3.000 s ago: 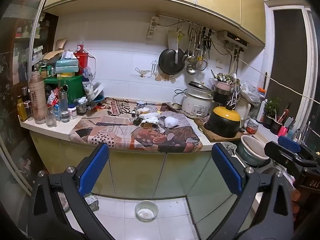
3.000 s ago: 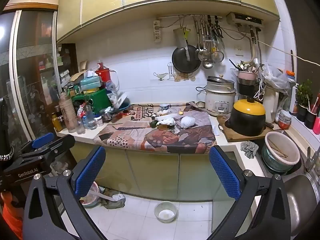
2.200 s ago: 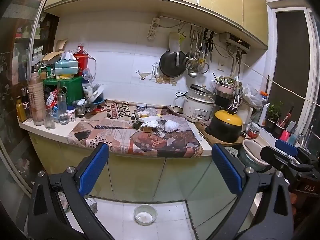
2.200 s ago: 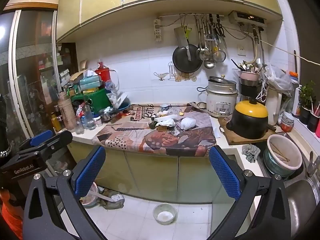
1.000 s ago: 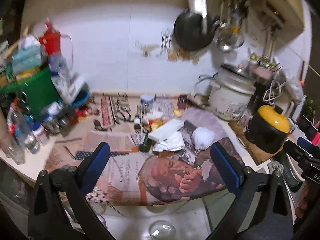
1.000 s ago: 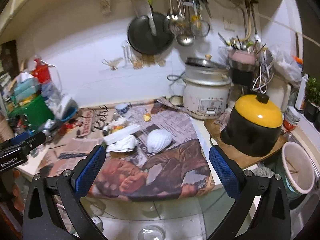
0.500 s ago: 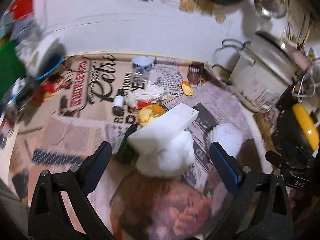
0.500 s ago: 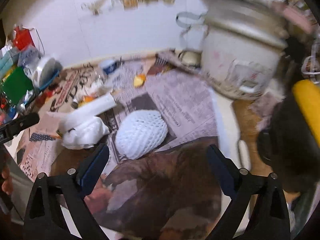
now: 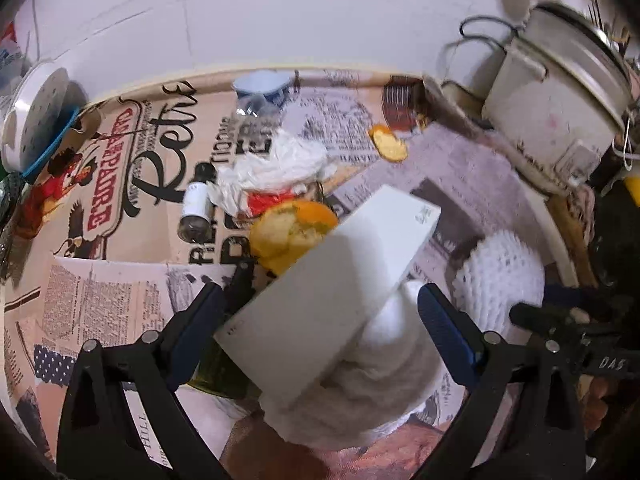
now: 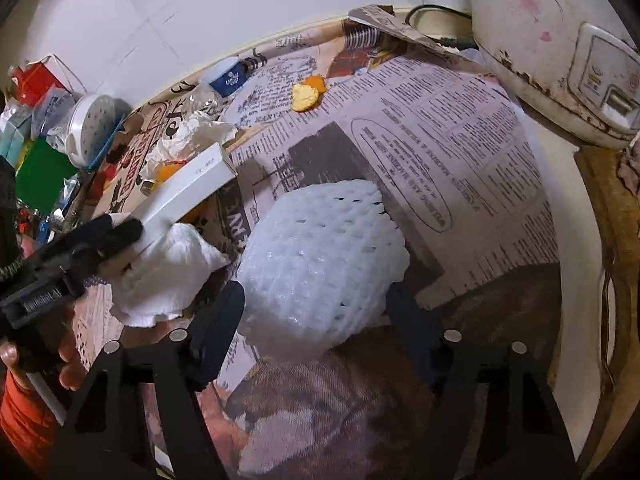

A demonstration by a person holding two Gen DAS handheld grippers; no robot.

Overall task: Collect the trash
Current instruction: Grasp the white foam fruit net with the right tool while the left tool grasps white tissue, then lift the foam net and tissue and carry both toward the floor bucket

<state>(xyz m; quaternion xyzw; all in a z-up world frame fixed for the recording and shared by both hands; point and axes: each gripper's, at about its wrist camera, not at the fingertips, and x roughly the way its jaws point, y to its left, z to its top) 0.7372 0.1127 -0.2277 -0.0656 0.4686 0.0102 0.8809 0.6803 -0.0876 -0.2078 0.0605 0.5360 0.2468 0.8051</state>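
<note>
1. Right wrist view: the foam net (image 10: pixel 324 264), a white mesh fruit sleeve, lies on the newspaper (image 10: pixel 460 184) that covers the counter. The right gripper (image 10: pixel 316 304) has its fingers wide apart, one on each side of the net's near end; contact with the pads cannot be confirmed.
2. Left wrist view: the white box (image 9: pixel 332 284), long and flat, rests tilted on a crumpled tissue (image 9: pixel 380 384). The left gripper (image 9: pixel 320 320) stands wide open with box and tissue between its blue pads (image 9: pixel 448 336); neither pad is clearly touching them.
3. In the same view the net (image 9: pixel 500 280) sits just right of the tissue, with the right gripper (image 9: pixel 560 316) at its far side.
4. In the right wrist view the left gripper (image 10: pixel 80 248) shows at the left edge, against the box (image 10: pixel 188 188) and tissue (image 10: pixel 168 268).
5. Orange peel (image 9: pixel 292 228) lies beside the box's far end, partly under it. A smaller peel piece (image 9: pixel 388 144) lies apart, toward the wall.
6. A crumpled white wrapper (image 9: pixel 272 164) with a red patch lies behind the large peel. A small dark bottle (image 9: pixel 196 204) lies on its side just left of the wrapper.
7. A blue and white cup (image 9: pixel 260 86) lies near the wall, behind the wrapper.
8. A rice cooker (image 9: pixel 560 92) stands at the right rear of the counter, well apart from the trash. Its casing shows rust spots in the right wrist view.
9. A white perforated lid (image 9: pixel 36 116) leans at the far left.
</note>
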